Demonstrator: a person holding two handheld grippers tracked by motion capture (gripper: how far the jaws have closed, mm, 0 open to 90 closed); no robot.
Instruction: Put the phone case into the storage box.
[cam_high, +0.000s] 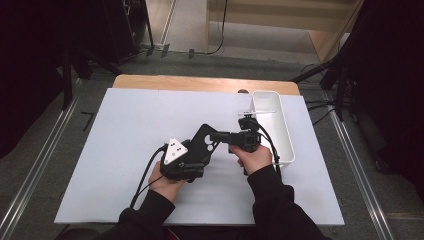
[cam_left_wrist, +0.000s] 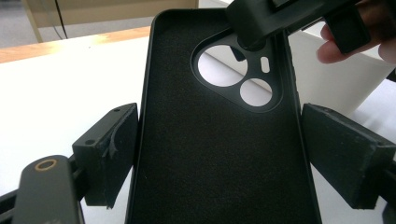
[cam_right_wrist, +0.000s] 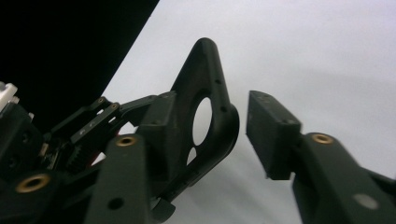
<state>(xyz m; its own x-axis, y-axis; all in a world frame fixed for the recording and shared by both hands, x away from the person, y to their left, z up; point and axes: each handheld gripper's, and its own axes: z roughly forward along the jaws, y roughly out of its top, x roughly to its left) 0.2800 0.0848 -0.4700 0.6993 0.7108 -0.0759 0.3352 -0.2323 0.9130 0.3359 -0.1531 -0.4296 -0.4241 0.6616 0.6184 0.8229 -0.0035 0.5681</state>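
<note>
Two grippers met at a black phone case (cam_high: 202, 141) above the table (cam_high: 125, 135). The left gripper (cam_left_wrist: 219, 154) clamped its sides; the right gripper (cam_right_wrist: 205, 130) stood parted around its camera-cutout corner. Closing squarely on that rim probably avoids twisting.

From my high view the white table (cam_high: 125, 150) is evenly and softly lit from above, with only faint shadows beneath the hands, while the room's sides sink into near black. My left gripper view is sharp, the phone case (cam_left_wrist: 196, 154) showing its grainy matte lining without glare. In my right gripper view the nearest jaw parts are slightly soft, and the upper left corner is pure black.
</note>
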